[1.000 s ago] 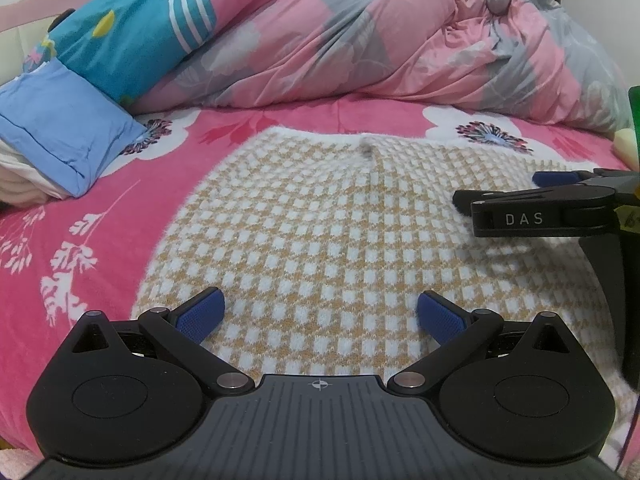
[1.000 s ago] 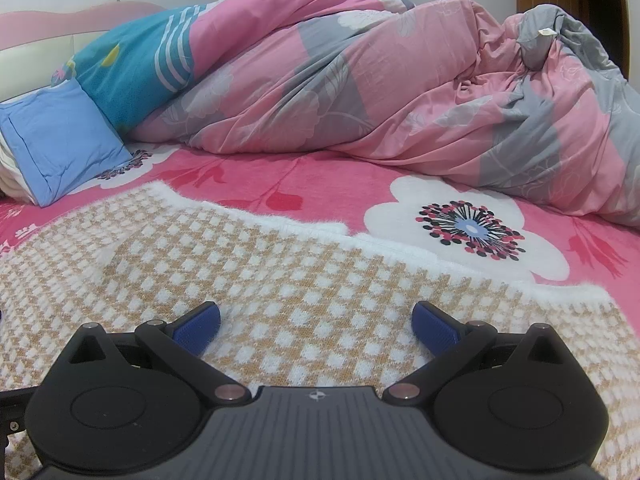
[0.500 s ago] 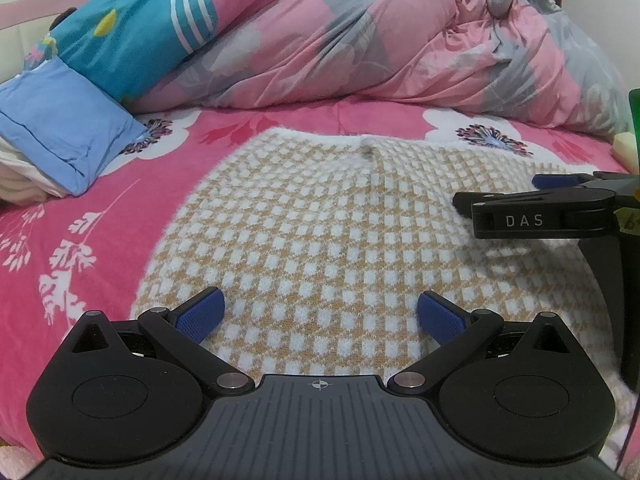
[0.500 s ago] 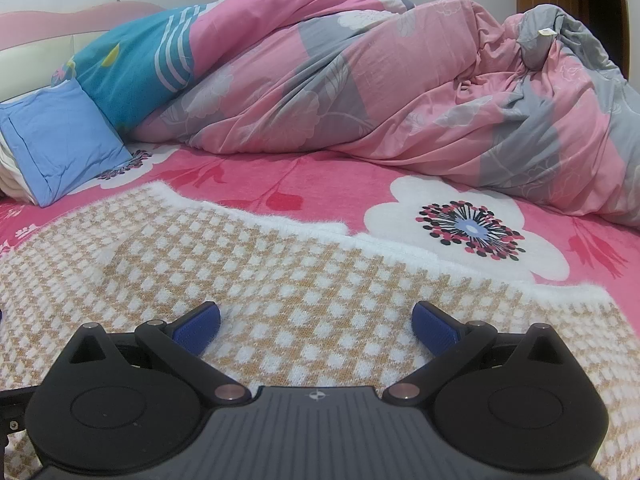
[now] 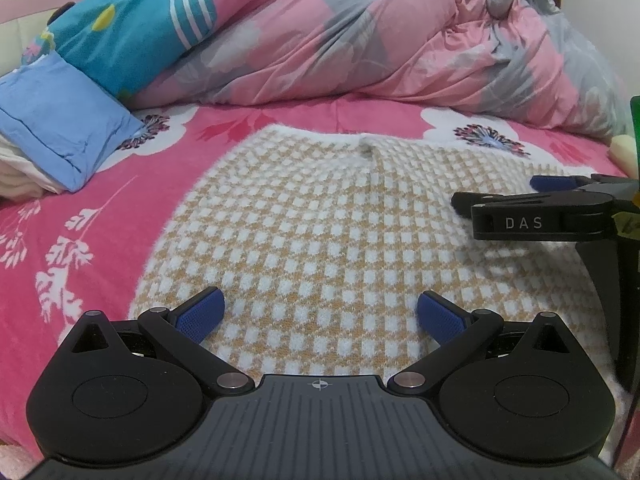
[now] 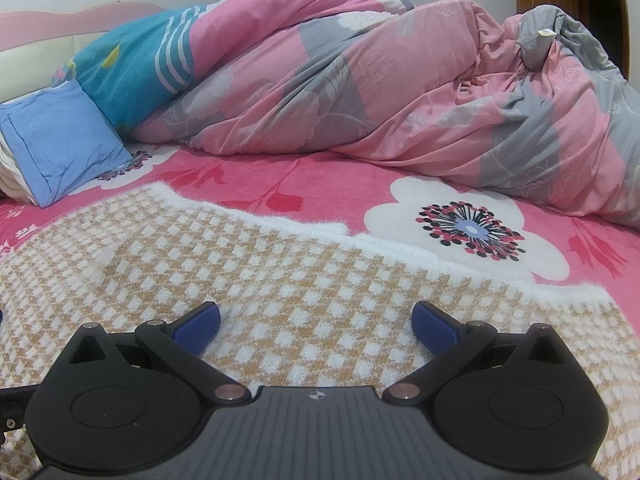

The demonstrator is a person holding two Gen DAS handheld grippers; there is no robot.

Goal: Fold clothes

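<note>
A fuzzy garment checked in tan and white (image 5: 320,216) lies spread flat on the pink flowered bed sheet (image 5: 92,240). Its white furry edge runs along the far side (image 6: 304,224). My left gripper (image 5: 318,314) hovers low over the near part of the garment, open, with nothing between its blue pads (image 5: 200,314). My right gripper (image 6: 316,322) is open too and sits over the garment's right part (image 6: 280,292). In the left wrist view the right gripper (image 5: 536,208) shows side-on at the right, just above the cloth.
A bunched pink and grey quilt (image 6: 400,92) fills the back of the bed. A teal striped pillow (image 5: 132,28) and a folded blue cloth (image 5: 56,120) lie at the back left. A green and a pale object (image 5: 628,148) sit at the far right edge.
</note>
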